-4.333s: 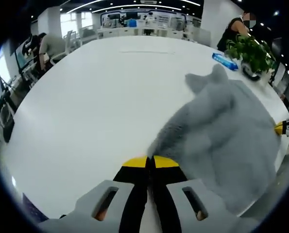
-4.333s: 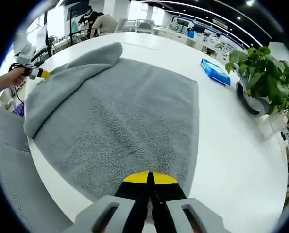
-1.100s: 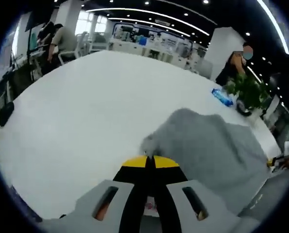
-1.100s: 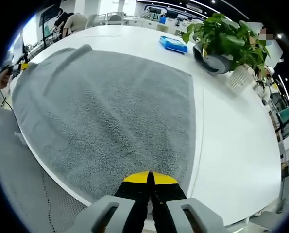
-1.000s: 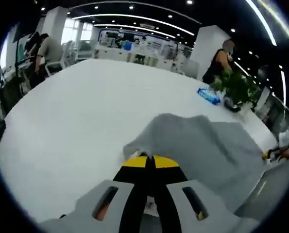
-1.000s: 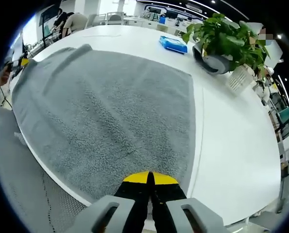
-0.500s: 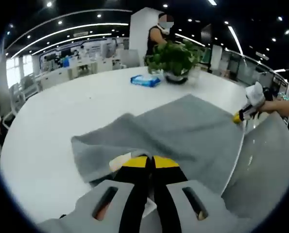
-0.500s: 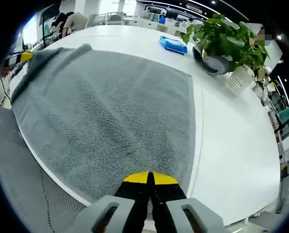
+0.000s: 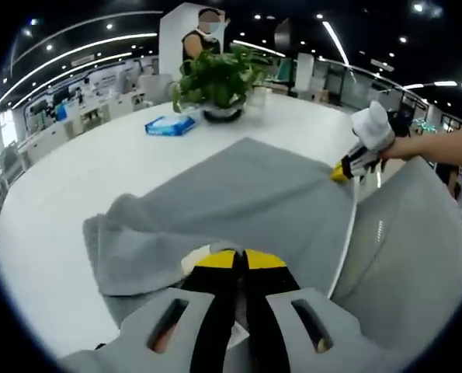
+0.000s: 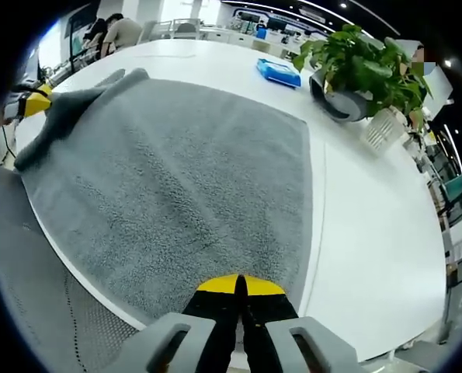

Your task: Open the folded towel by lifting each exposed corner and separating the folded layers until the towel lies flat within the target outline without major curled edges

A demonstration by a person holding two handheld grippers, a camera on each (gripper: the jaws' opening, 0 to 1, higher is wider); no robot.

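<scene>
The grey terry-cloth towel [image 10: 184,179] is showing a rough, nubbly, matt pile, softer and blurrier in the left gripper view [image 9: 238,194]. The smooth white counter [image 10: 370,233] is giving off a faint satin sheen. The grey mesh fabric chair back [image 9: 405,256] is looking finely perforated and matt. The blue plastic-wrapped packet [image 10: 279,71] is glinting slightly.

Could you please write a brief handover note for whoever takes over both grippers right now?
Left gripper: shut on a towel corner, near the table edge.
Right gripper: shut on the opposite near corner.
Done: most of the towel lies spread flat, beside the potted plant and blue packet.
Left: the left-gripper end is bunched with a folded-over layer; draw it out flat. I cannot make out a target outline.
</scene>
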